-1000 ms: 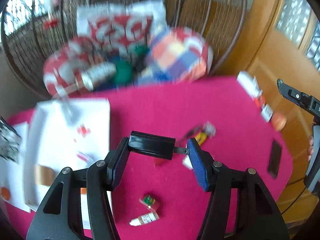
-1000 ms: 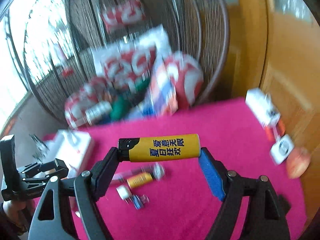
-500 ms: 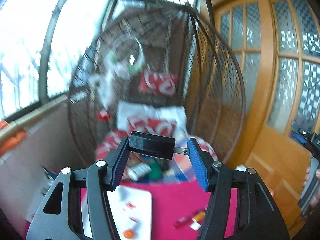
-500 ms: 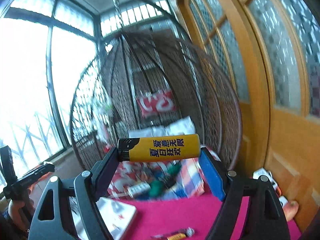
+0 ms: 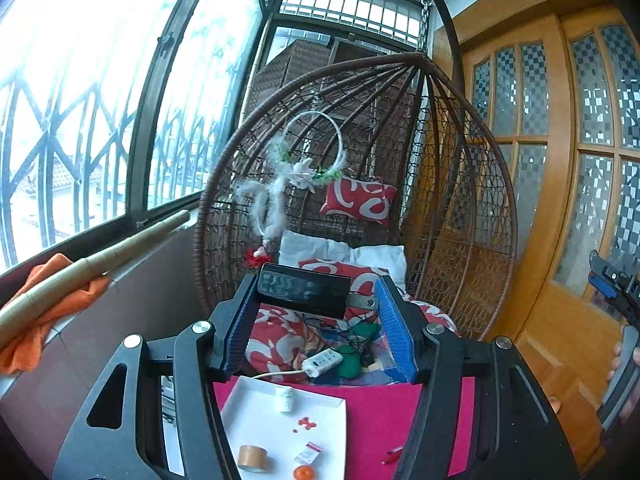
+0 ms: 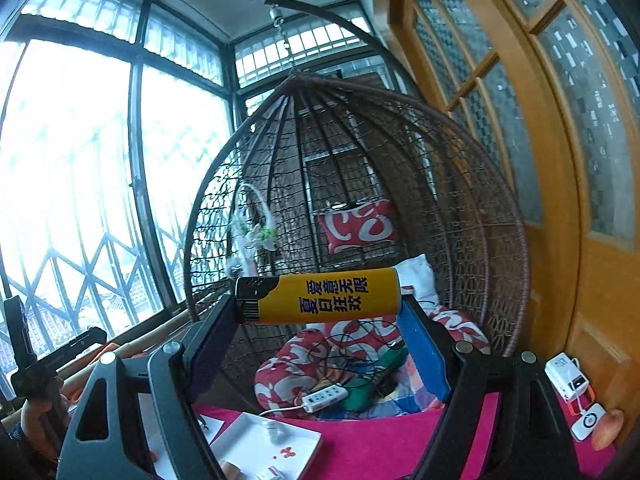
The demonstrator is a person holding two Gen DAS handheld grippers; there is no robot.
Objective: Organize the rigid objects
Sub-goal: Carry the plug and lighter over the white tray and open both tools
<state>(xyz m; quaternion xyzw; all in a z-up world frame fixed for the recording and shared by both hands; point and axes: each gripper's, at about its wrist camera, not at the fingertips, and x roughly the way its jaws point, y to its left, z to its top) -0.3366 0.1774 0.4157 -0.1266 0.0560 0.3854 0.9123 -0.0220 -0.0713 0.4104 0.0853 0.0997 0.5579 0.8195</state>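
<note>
Two crosswise items: lighter (image 6: 320, 295), black adapter (image 5: 304, 290).

The left gripper (image 5: 316, 312) is a black plastic frame of two broad, angular arms, each pierced by a triangular cut-out and jointed with round silver screw heads. Its two fingers (image 5: 394, 336) are faced with ribbed blue pads, running forward from those screws. The right gripper (image 6: 318, 320) is built the same way: black arms, silver screws either side, a bright blue pad on one finger (image 6: 420, 356), while the other finger's pad looks dark in shadow. Seen from the left gripper's camera, the right one's black body at the picture's right edge carries a small blue part, with fingertips of a hand (image 5: 618, 364) just below it.
</note>
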